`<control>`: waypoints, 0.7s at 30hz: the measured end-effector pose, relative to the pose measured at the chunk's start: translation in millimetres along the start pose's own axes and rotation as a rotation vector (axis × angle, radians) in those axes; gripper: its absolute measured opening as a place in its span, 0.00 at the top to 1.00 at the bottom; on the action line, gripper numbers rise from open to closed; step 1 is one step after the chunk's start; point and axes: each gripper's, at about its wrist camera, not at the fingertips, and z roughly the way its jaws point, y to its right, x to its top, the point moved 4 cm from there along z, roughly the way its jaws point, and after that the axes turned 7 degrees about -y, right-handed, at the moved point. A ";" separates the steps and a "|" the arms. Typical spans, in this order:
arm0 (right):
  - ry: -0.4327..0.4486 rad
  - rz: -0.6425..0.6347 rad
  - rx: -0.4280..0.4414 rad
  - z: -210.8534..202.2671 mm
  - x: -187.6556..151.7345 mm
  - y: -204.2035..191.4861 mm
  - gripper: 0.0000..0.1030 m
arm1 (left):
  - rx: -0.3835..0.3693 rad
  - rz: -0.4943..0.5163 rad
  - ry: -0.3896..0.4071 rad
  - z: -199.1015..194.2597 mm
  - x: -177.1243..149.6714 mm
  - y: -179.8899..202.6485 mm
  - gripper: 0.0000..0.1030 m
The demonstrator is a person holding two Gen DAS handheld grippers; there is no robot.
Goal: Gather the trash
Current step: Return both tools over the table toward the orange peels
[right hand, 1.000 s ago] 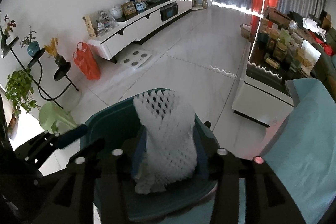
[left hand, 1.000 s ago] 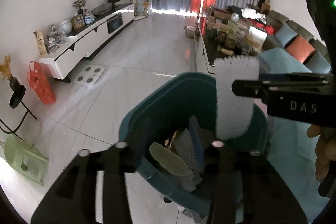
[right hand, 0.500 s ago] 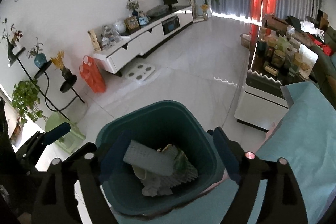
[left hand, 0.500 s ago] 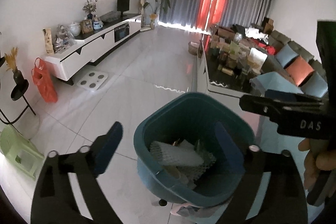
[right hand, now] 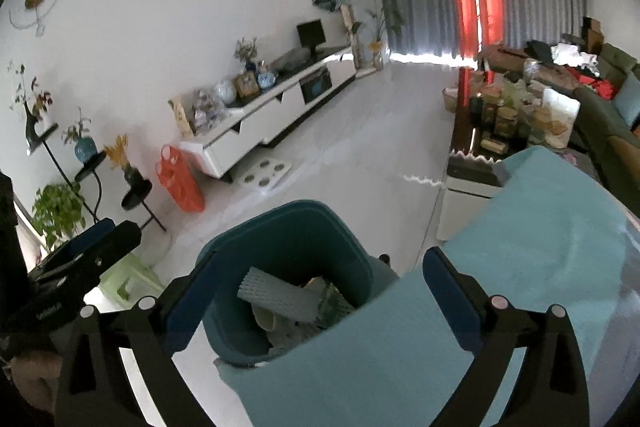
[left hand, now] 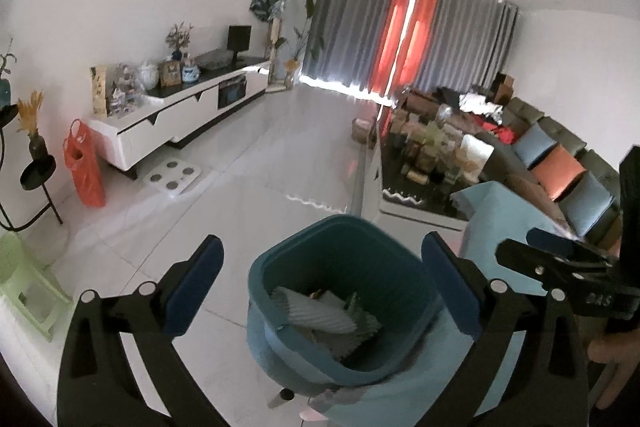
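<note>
Both jaws spread wide, empty — over the teal bin point(left hand: 340, 307).
Foam net sleeve point(right hand: 276, 295) inside, long axis crosswise, below right gripper point(right hand: 316, 291) and left gripper point(left hand: 320, 283) — neither clearly nearer.

Teal trash bin point(left hand: 340, 311) holding discarded packing scraps.
The squarish bin stands upright on the white tiled floor, beside a light-blue covered bench point(right hand: 540, 227). Inside lies a white foam net sleeve point(right hand: 276, 293), on its side atop crumpled wrappers point(left hand: 360, 323).
</note>
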 end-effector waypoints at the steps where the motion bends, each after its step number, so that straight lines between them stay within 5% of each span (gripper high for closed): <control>1: 0.020 0.011 0.000 -10.9 -4.2 3.6 0.06 | -0.005 0.004 0.012 -4.8 0.6 4.0 0.05; 6: 0.107 0.061 -0.019 -59.6 -27.2 22.2 0.06 | -0.070 0.045 0.070 -30.0 -1.6 44.1 0.05; 21: 0.294 0.184 -0.210 -185.2 -118.3 74.3 0.06 | -0.372 0.256 0.072 -75.7 -43.7 208.7 0.05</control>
